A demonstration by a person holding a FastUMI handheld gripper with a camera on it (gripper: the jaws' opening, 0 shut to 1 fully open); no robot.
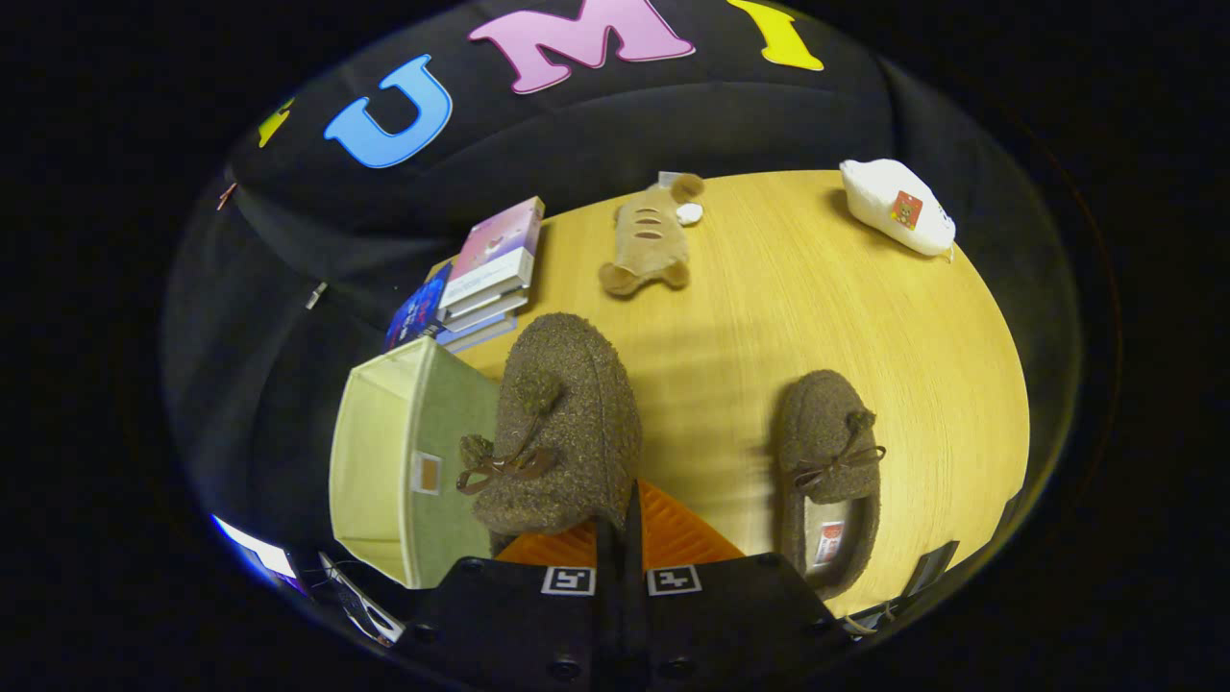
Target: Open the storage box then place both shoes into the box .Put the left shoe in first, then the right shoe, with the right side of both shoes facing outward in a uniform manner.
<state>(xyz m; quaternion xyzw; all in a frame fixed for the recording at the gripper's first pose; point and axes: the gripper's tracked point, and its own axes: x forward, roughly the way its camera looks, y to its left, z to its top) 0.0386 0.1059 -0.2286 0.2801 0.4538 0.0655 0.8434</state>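
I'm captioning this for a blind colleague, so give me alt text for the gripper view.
The hand-held gripper, fingers closed together, holds a fuzzy brown slipper lifted beside an open pale green storage box. A second slipper lies on the wooden table, with stacked books beyond.

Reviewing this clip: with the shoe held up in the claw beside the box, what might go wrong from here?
1. The claw pinches only the heel edge of the held shoe, whose whole length hangs free ahead; it may sag, twist or slip out.
2. The shoe is right beside the box's thin rim; a bump could shove or tip the light box.
3. The other shoe lies on the table, so mixing up the left-first order cannot be ruled out.
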